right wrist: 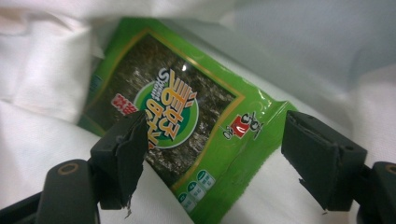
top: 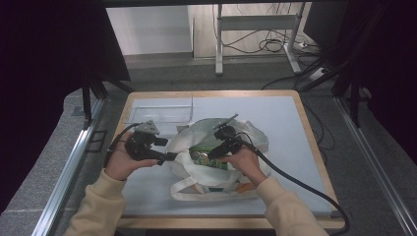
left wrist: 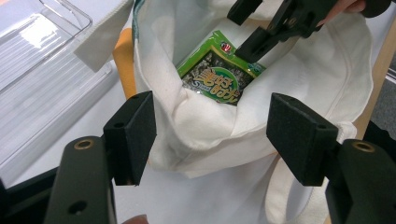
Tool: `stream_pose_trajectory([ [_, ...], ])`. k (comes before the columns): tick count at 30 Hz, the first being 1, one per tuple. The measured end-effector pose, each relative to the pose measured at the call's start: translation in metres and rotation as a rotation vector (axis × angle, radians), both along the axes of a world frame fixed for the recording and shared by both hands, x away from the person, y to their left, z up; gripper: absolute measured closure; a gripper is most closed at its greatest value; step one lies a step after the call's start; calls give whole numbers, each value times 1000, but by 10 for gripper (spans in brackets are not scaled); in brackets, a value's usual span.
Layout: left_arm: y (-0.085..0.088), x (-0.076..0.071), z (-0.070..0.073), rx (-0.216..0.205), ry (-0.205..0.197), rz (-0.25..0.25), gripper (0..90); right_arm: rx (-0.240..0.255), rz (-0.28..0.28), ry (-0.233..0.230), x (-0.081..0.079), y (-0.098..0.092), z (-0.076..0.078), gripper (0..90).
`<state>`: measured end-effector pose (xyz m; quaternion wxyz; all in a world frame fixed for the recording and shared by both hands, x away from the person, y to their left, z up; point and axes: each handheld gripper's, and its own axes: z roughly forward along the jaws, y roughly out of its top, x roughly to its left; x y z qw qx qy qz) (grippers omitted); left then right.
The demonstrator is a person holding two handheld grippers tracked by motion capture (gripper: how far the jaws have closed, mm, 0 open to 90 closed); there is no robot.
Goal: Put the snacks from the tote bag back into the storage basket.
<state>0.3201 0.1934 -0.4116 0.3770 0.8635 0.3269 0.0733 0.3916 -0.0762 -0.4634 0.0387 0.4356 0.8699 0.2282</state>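
Lying near the middle of the pale blue table mat (top: 285,123), a white cloth tote bag (top: 246,135) has its mouth gaping, and a green foil packet of seaweed snack (top: 204,158) sits inside that opening. In the high view the right gripper (top: 212,156) reaches into the bag from about four o'clock of the packet, held by the person's right hand (top: 244,162), with its black cable (top: 295,182) trailing off toward five o'clock. In the right gripper view its two black jaws stand wide apart, one at either side of the packet's near end, with nothing pinched between them; the packet (right wrist: 173,116) lies flat on the white cloth, its round printed label facing up.

The left gripper (top: 169,156) sits at nine o'clock of the bag, just beside the bag's rim, held by the left hand (top: 123,164). In the left gripper view its jaws are likewise spread wide, and a fold of the bag's white rim (left wrist: 210,135) lies between them, though neither pad clearly touches the cloth. The packet (left wrist: 217,77) shows deeper in the bag at twelve o'clock, with the right gripper (left wrist: 252,44) on its far edge.

A clear plastic tray (top: 160,115) rests on the mat at eleven o'clock of the bag, near it.
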Motion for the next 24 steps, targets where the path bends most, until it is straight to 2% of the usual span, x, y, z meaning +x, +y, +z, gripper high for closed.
stream_pose_trajectory([
  [6, 1, 1, -1, 13, -2, -5, 330, -32, -38, 47, 9, 0, -11, 231],
  [16, -2, 1, -3, 13, -1, -6, 329, -71, -51, 99, 17, 4, -31, 234],
  [20, -2, 1, -3, 16, -2, -7, 329, -64, -64, 109, 20, 4, -36, 247],
  [24, -3, 1, -4, 17, -1, -8, 329, -41, -80, 140, 23, 3, -38, 277],
])
